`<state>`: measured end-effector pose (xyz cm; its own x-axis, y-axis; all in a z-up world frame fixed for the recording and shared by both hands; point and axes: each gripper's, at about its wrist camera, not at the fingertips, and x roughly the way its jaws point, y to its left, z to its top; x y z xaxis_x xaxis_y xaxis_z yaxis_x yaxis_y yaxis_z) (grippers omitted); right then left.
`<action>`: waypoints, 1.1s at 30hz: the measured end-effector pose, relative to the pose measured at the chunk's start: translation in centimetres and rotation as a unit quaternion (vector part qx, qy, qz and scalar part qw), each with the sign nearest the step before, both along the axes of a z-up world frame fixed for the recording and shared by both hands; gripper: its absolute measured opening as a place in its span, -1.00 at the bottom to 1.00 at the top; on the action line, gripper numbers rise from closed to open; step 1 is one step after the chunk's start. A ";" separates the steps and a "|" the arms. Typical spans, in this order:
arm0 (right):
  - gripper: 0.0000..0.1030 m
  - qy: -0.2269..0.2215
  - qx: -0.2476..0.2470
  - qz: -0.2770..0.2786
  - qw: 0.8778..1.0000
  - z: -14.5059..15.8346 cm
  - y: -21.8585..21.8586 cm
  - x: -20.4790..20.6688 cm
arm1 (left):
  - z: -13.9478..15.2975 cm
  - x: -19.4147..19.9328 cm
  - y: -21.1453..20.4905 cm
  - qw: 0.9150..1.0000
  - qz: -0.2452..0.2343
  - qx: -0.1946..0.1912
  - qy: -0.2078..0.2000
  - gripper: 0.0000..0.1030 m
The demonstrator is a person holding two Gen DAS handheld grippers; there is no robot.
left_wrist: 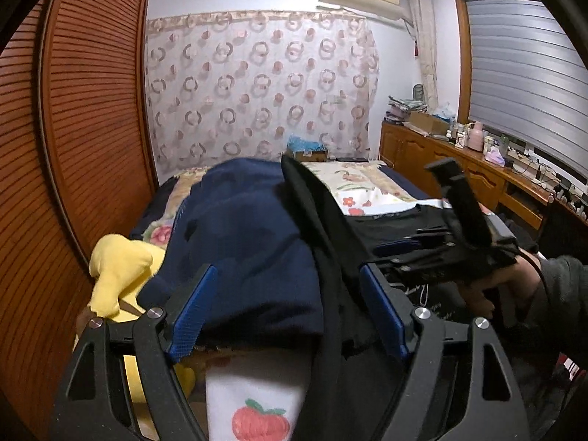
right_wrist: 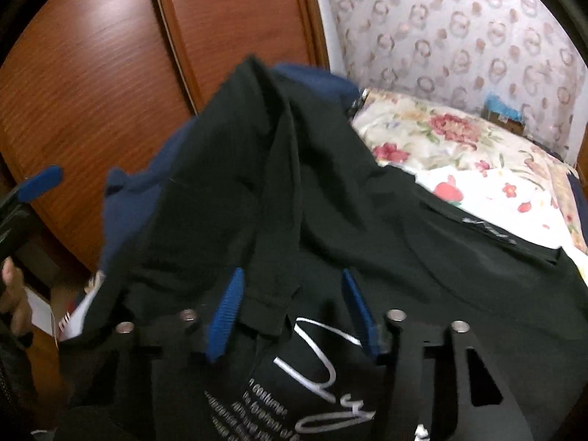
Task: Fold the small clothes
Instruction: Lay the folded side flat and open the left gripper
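Note:
A black T-shirt (right_wrist: 367,220) with white print lies on the floral bed cover (right_wrist: 459,139), one part of it pulled up into a ridge. My right gripper (right_wrist: 292,305) stands over the shirt with the sleeve hem between its blue pads (right_wrist: 226,308), and a gap shows on the right side. A navy garment (left_wrist: 239,239) is heaped beside the shirt. My left gripper (left_wrist: 290,308) is open wide, with the navy heap and a black fold lying between its fingers. In the left wrist view a hand holds the right gripper (left_wrist: 404,246) over the black T-shirt (left_wrist: 386,220).
A yellow garment (left_wrist: 117,268) and a white cloth with a red fruit print (left_wrist: 257,397) lie near the left gripper. Louvred wooden wardrobe doors (left_wrist: 92,110) stand close on the left. A cluttered wooden sideboard (left_wrist: 459,161) runs along the right, and a cardboard box (left_wrist: 308,152) sits at the bed's far end.

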<state>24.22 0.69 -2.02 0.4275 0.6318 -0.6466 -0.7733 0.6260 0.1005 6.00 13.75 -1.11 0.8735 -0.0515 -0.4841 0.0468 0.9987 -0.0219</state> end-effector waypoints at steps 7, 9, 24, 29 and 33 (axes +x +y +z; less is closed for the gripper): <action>-0.91 -0.022 -0.027 0.000 0.999 1.6 0.6 2.2 | -0.6 -0.5 -0.2 1.000 -0.003 0.000 0.006 0.55; -0.91 -0.041 -0.027 -0.024 0.998 2.8 0.2 3.1 | -0.5 -0.4 -0.3 1.000 -0.003 -0.001 0.007 0.55; -0.72 -0.065 -0.019 -0.104 0.992 4.2 -0.8 0.0 | -1.5 -0.1 -2.1 0.999 -0.018 -0.006 0.028 0.55; -0.60 -0.057 -0.004 -0.106 0.993 4.0 -2.9 -1.0 | -1.5 0.1 -3.4 0.999 -0.029 -0.008 0.026 0.55; -0.41 -0.070 -0.009 -0.110 0.991 4.3 -6.5 -3.4 | -1.6 0.6 -5.1 0.999 -0.040 -0.006 0.029 0.55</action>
